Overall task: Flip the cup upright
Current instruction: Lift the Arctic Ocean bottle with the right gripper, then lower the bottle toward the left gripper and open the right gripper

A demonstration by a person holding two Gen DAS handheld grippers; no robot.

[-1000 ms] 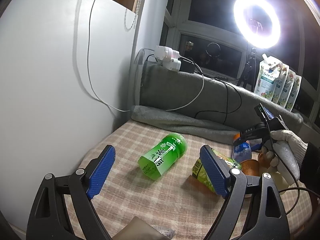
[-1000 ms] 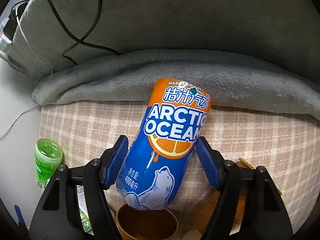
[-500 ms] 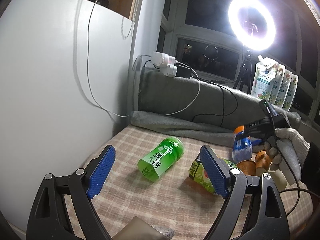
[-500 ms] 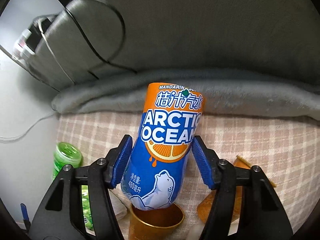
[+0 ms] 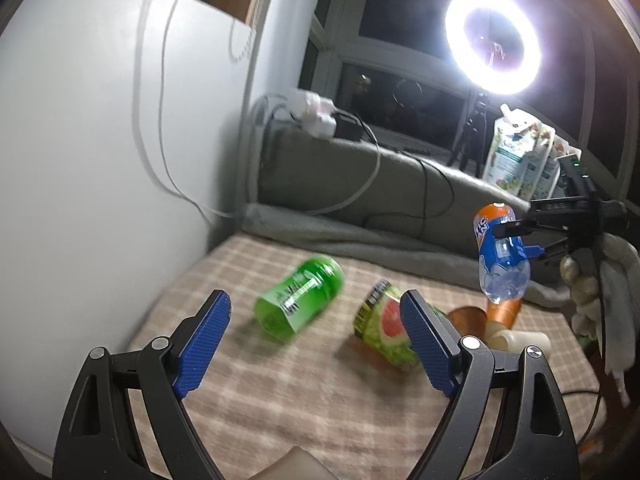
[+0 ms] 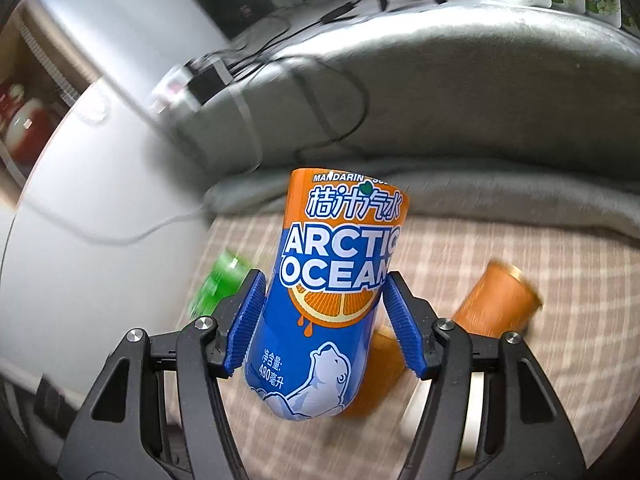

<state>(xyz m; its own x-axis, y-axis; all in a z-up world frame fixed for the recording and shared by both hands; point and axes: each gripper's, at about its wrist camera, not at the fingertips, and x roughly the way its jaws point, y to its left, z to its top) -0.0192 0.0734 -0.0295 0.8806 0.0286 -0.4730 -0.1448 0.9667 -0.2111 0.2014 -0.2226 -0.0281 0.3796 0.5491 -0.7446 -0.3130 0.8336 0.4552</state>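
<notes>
My right gripper (image 6: pixel 325 322) is shut on the blue and orange Arctic Ocean cup (image 6: pixel 334 288) and holds it above the checked cloth, tilted nearly vertical; the cup (image 5: pixel 500 252) and the right gripper (image 5: pixel 528 236) also show at the right of the left wrist view. My left gripper (image 5: pixel 316 340) is open and empty above the cloth. A green cup (image 5: pixel 302 300) lies on its side ahead of it. A green cup with a grapefruit picture (image 5: pixel 386 328) lies on its side by the right finger.
Two orange-brown cups (image 6: pixel 496 300) and a white cup (image 5: pixel 520 340) lie on the checked cloth (image 5: pixel 280 408) under the lifted cup. A grey blanket (image 5: pixel 360 236) borders the back. A white wall (image 5: pixel 100 160) stands left. Cables, a power strip and a ring light (image 5: pixel 494 40) are behind.
My right gripper has raised the Arctic Ocean cup off the cloth and swung it more upright. The left gripper has drifted slightly, still open.
</notes>
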